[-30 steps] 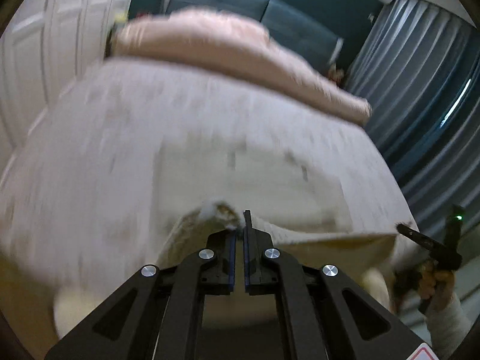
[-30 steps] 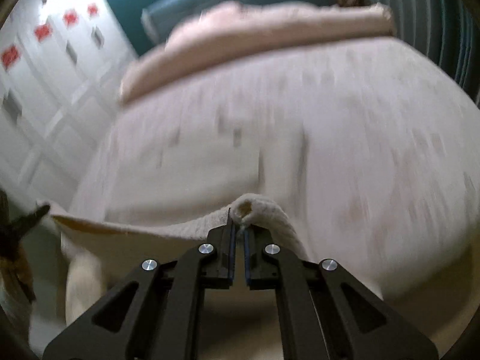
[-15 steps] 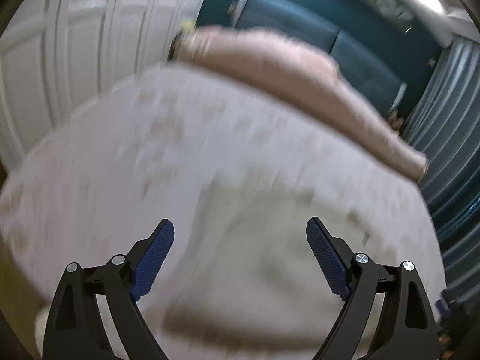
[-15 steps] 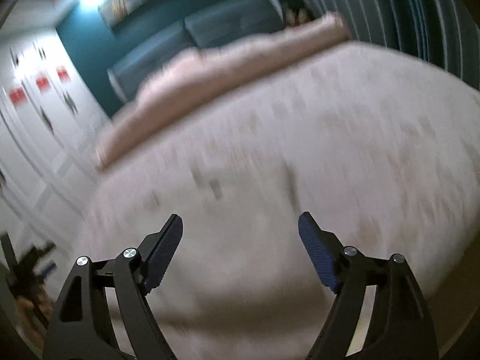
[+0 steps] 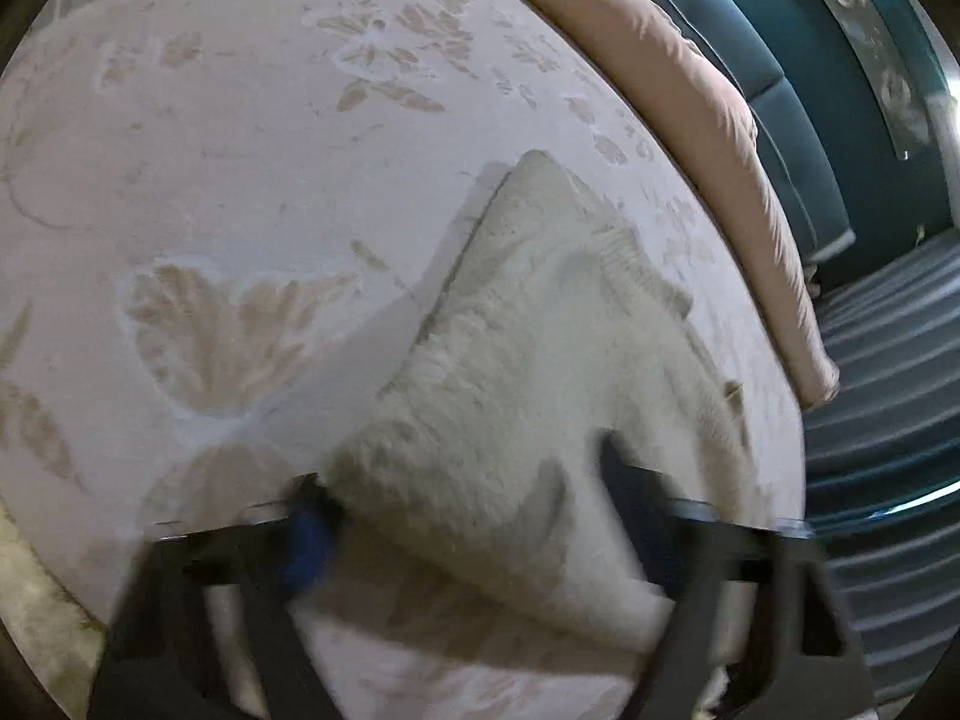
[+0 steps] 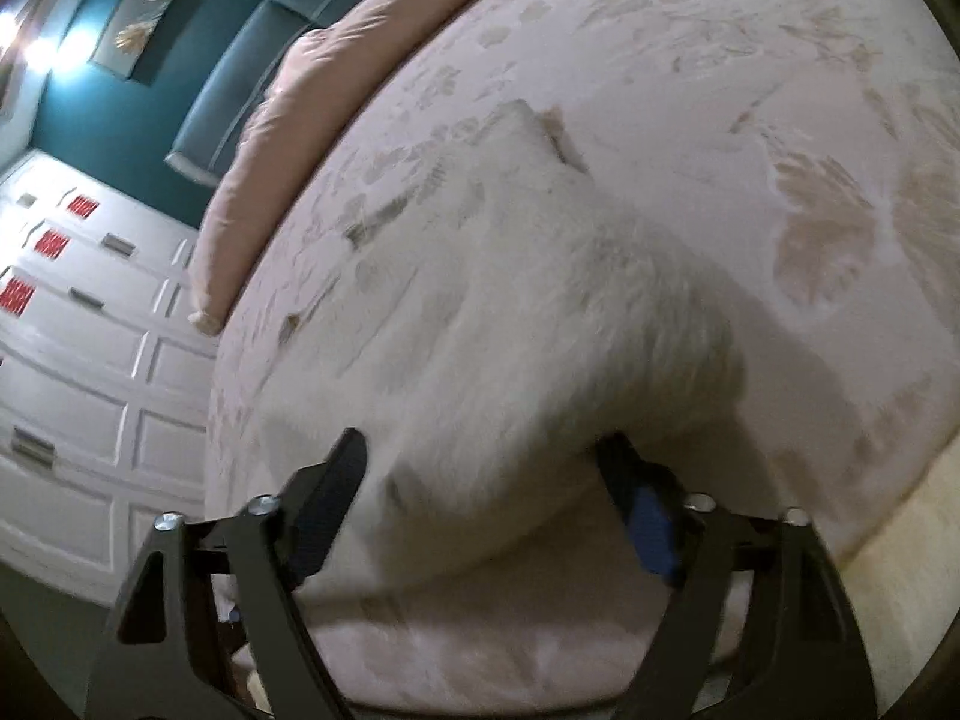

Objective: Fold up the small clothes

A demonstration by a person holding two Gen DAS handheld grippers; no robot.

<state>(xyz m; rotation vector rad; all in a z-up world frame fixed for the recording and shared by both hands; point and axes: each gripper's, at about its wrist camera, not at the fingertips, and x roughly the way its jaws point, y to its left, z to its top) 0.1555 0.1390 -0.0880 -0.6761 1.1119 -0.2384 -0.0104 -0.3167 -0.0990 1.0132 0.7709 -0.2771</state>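
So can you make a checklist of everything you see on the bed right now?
Surface: bedspread, pale pink with a leaf print, on a bed.
Job's things: cloth, fluffy, cream-white, folded over on the bedspread; edges blurred.
Clutter: nothing seen.
Grippers: left gripper open, fingers either side of the cloth's near end; right gripper open, likewise straddling the cloth.
Cables: nothing seen.
Surroundings: pink pillow along the far edge, teal headboard, white wardrobe, striped curtain.

Left gripper (image 5: pixel 468 516): black frame, blue pads. Right gripper (image 6: pixel 480 480): black, blue pads, 4 silver screws.
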